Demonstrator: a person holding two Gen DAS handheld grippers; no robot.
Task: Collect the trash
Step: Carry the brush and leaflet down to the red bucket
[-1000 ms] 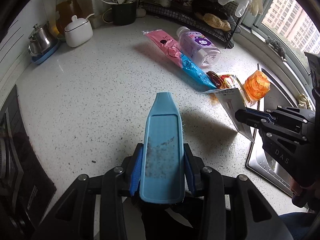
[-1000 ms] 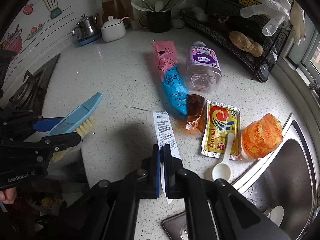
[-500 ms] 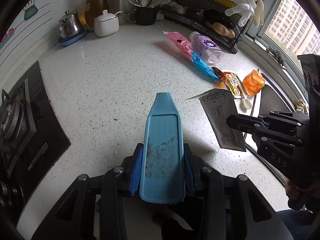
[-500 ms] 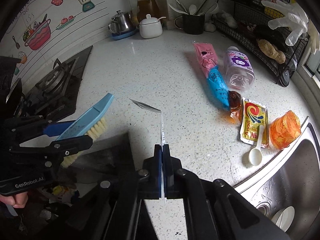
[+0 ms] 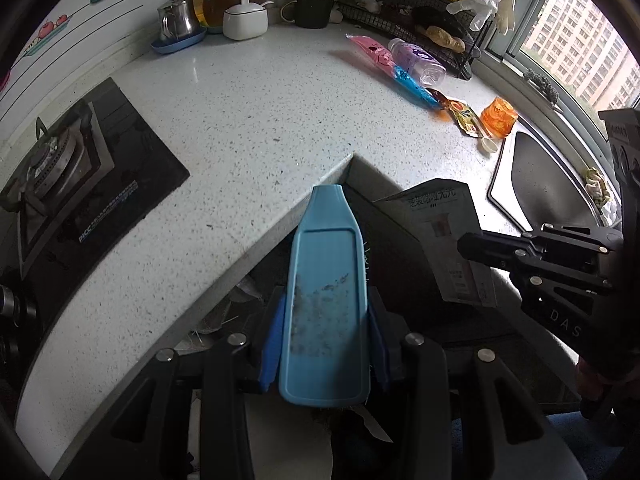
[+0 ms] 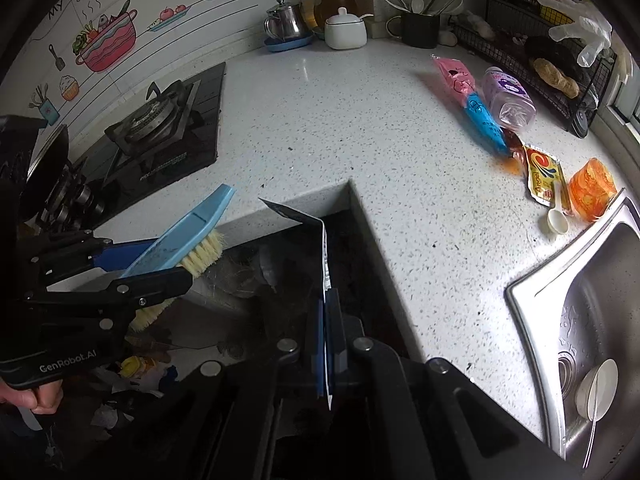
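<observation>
My left gripper [image 5: 326,320] is shut on a blue scrub brush [image 5: 326,296], bristles down; it also shows in the right wrist view [image 6: 180,240]. My right gripper [image 6: 326,312] is shut on a white printed paper wrapper [image 6: 324,256], also visible in the left wrist view [image 5: 448,240]. Both are off the counter's inner corner [image 6: 352,184], above a dark space holding trash [image 6: 132,368]. On the counter lie a pink-blue pouch [image 6: 468,96], a clear bottle [image 6: 508,96], a yellow sachet [image 6: 542,172], an orange cup [image 6: 592,188] and a white spoon [image 6: 557,216].
A gas hob [image 6: 160,124] is at the left. A steel sink [image 6: 588,308] is at the right. A kettle [image 6: 286,22], a white jar [image 6: 345,30], a utensil mug [image 6: 418,28] and a wire rack [image 6: 552,68] stand along the back.
Both grippers have pulled back from the counter and past its edge, the right one carrying the paper wrapper and the left one the brush. They now hang over the trash space.
</observation>
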